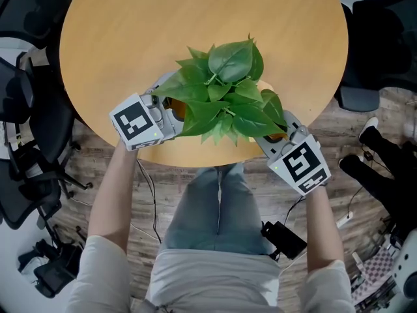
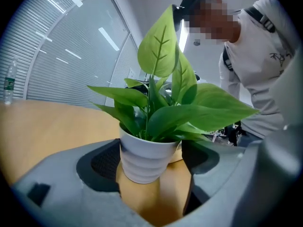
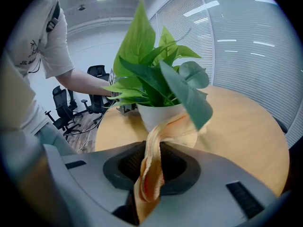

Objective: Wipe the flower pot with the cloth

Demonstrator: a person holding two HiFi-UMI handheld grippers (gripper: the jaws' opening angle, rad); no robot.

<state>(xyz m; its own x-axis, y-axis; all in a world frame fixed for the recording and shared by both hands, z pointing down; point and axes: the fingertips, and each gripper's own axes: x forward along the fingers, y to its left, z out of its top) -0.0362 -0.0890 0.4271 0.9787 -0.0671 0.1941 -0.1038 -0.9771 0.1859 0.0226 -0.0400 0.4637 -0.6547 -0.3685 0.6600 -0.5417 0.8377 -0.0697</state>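
A leafy green plant in a white ribbed flower pot stands near the front edge of a round wooden table. In the head view the leaves hide the pot. My left gripper is open, its jaws reaching around the pot from the left; the left pad lies against the pot's side and a thin gap shows at the right pad. My right gripper is shut on an orange cloth. The cloth runs forward and drapes against the pot on the plant's right side, under a leaf.
Black office chairs stand on the floor left of the table, and another dark chair is at the right. Cables and a black box lie on the wood floor by my legs. A water bottle stands far off across the table.
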